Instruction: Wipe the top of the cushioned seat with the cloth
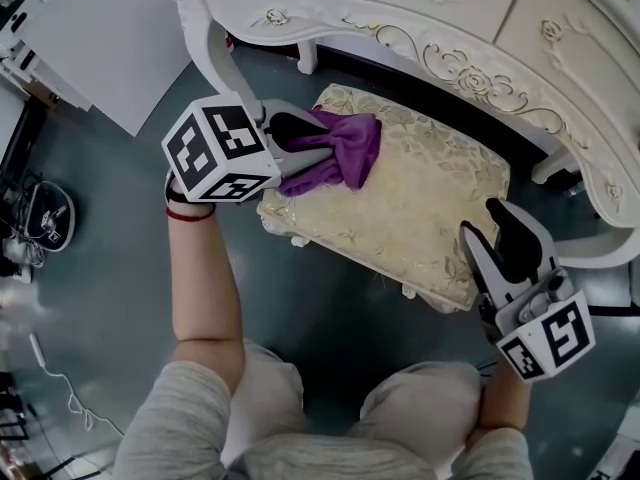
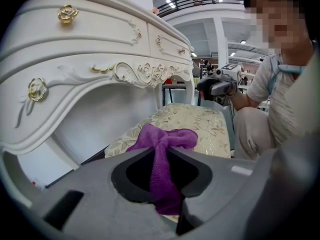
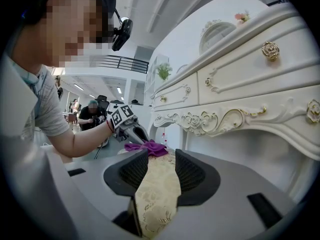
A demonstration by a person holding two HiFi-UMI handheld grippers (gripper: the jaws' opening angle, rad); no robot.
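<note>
A purple cloth [image 1: 348,148] lies bunched on the left end of the cream, gold-patterned cushioned seat [image 1: 420,208]. My left gripper [image 1: 332,150] is shut on the cloth and holds it down on the seat top. In the left gripper view the cloth [image 2: 165,139] runs back between the jaws of the left gripper [image 2: 162,156], with the seat [image 2: 200,121] beyond. My right gripper [image 1: 487,226] is at the seat's right edge. In the right gripper view the seat's edge [image 3: 155,194] fills the gap of the right gripper [image 3: 156,166], with the cloth [image 3: 147,147] at the far end.
A white ornate dressing table [image 1: 450,28] with gold trim arches over the seat's far side; its leg [image 1: 225,58] stands just behind my left gripper. A white board [image 1: 100,38] and cables with a small device [image 1: 45,218] lie on the grey floor at left.
</note>
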